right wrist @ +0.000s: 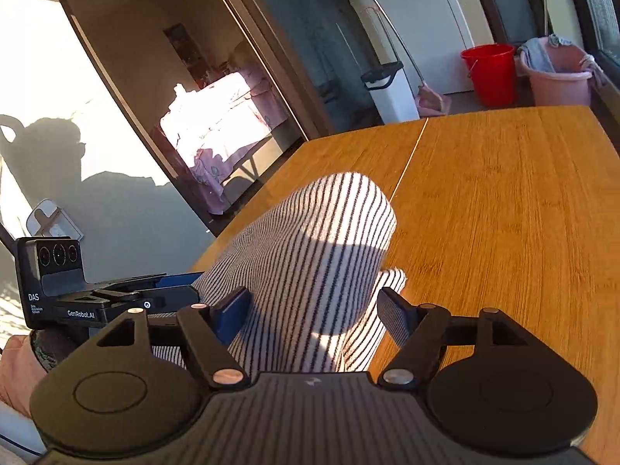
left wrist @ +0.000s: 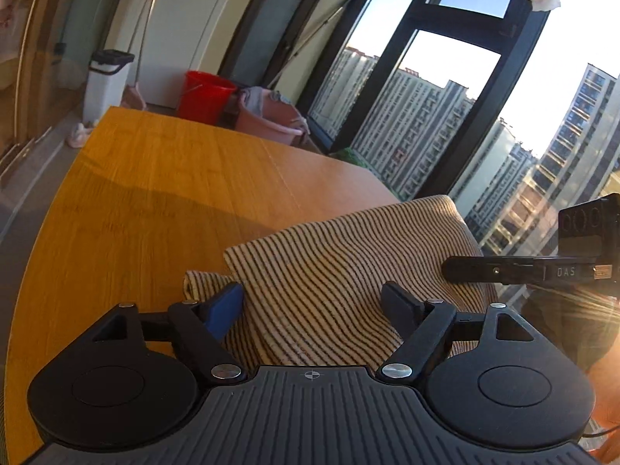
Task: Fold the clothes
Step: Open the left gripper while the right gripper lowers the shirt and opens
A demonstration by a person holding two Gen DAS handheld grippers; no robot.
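A cream garment with thin dark stripes [left wrist: 341, 267] lies folded at the near end of the wooden table [left wrist: 162, 178]. My left gripper [left wrist: 312, 306] is open, its fingers spread over the near edge of the garment. In the right wrist view the same striped garment [right wrist: 310, 255] bulges up between the spread fingers of my open right gripper [right wrist: 314, 310]. The right gripper also shows at the right edge of the left wrist view [left wrist: 449, 269], beside the garment. The left gripper shows at the left of the right wrist view [right wrist: 193, 292], touching the cloth's side.
A red bucket [left wrist: 207, 95] and a pink tub with cloths [left wrist: 271, 116] stand on the floor beyond the table's far end, next to a white bin [left wrist: 104, 81]. Tall windows [left wrist: 445, 89] run along the right. A sliding glass door [right wrist: 186, 108] is on the other side.
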